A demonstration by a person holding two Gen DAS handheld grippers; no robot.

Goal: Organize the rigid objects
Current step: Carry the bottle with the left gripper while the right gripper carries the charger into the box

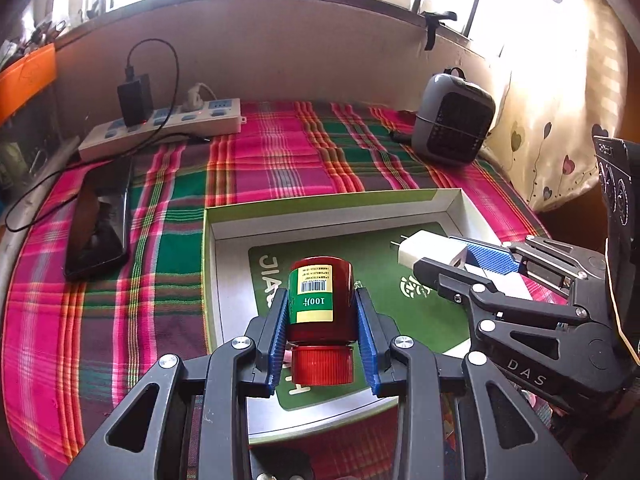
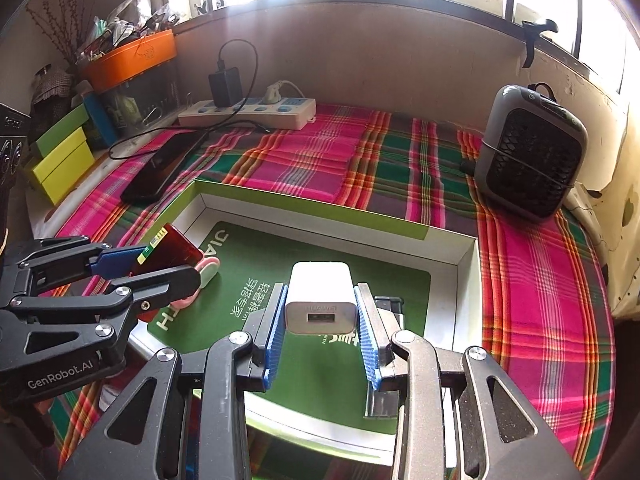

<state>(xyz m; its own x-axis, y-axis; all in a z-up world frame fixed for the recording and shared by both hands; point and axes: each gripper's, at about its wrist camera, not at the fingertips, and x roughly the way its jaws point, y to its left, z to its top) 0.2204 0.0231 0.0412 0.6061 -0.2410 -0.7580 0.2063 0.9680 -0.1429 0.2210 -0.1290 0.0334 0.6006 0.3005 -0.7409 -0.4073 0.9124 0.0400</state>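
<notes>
My left gripper point(image 1: 322, 298) is shut on a red bottle point(image 1: 322, 280) with a green label, its red cap toward the camera. It hangs over the near left part of an open shallow box point(image 1: 320, 205) with a green printed floor. My right gripper point(image 2: 321, 302) is shut on a white USB charger point(image 2: 320, 280), held over the middle of the same box point(image 2: 312, 205). In the left wrist view the right gripper point(image 1: 438, 256) and the charger point(image 1: 420, 248) show at the right. In the right wrist view the left gripper point(image 2: 168, 261) and the bottle point(image 2: 176, 246) show at the left.
A pink-and-white item point(image 2: 207, 274) and a small black item point(image 2: 390, 305) lie inside the box. On the plaid cloth are a dark phone point(image 1: 100, 232), a power strip point(image 1: 168, 124) with a black adapter, and a grey fan point(image 1: 452, 120). Stacked boxes point(image 2: 60, 160) and an orange basket point(image 2: 132, 60) stand at the far left.
</notes>
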